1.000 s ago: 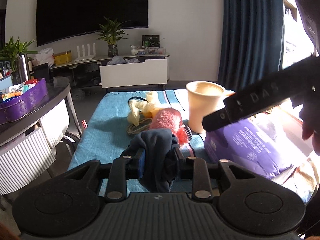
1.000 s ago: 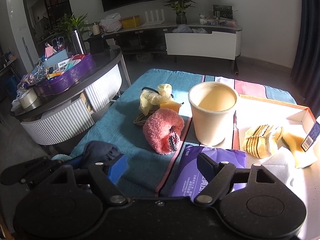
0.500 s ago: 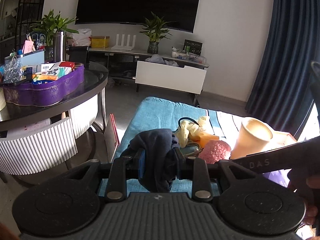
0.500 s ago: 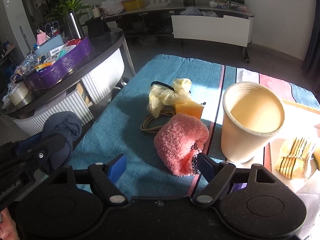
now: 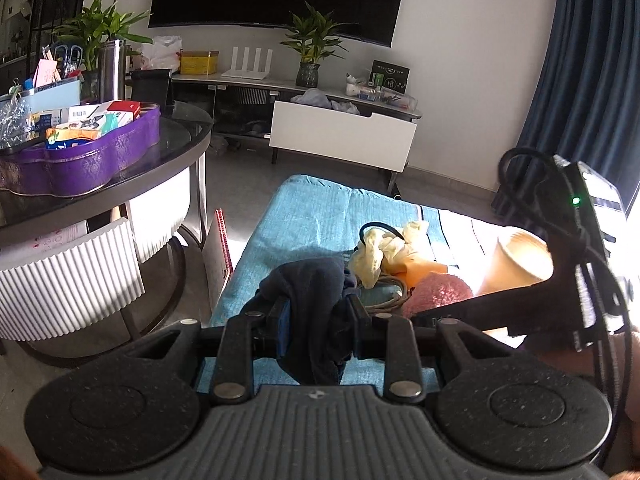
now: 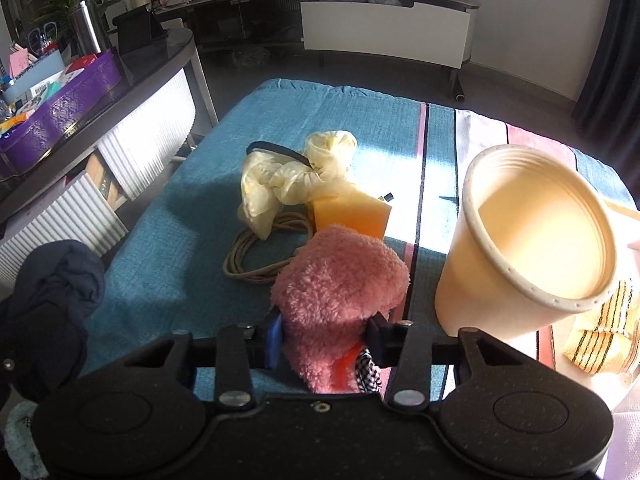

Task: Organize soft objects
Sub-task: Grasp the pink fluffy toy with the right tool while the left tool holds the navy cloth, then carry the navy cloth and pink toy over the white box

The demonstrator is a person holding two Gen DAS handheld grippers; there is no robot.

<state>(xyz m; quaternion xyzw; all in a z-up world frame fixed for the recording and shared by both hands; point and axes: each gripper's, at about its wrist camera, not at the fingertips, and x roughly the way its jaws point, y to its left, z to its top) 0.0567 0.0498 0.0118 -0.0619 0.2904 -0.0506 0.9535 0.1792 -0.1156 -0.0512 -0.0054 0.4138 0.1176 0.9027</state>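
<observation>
My left gripper [image 5: 316, 312] is shut on a dark navy cloth [image 5: 312, 288], which bunches up and hangs out between its fingers above the near left edge of the blue table cover [image 5: 304, 216]. In the right wrist view that navy cloth [image 6: 60, 280] shows at the left edge. My right gripper [image 6: 325, 338] has its jaws closing around a pink fluffy plush [image 6: 340, 280]. Both pads touch the plush's sides as it lies on the cover. The same pink plush [image 5: 438, 294] is half hidden behind the right gripper's black frame.
A tall cream cup [image 6: 528, 240] stands right beside the plush. Beyond lie yellow rubber gloves [image 6: 296, 176], an orange sponge [image 6: 352, 212] and a coiled cable [image 6: 256, 260]. A striped yellow cloth [image 6: 600, 340] lies far right. A round side table with a purple tray [image 5: 80, 160] stands left.
My right gripper has come forward and down over the pink plush and its jaws have narrowed onto it. My left gripper carried the navy cloth leftward, then held still.
</observation>
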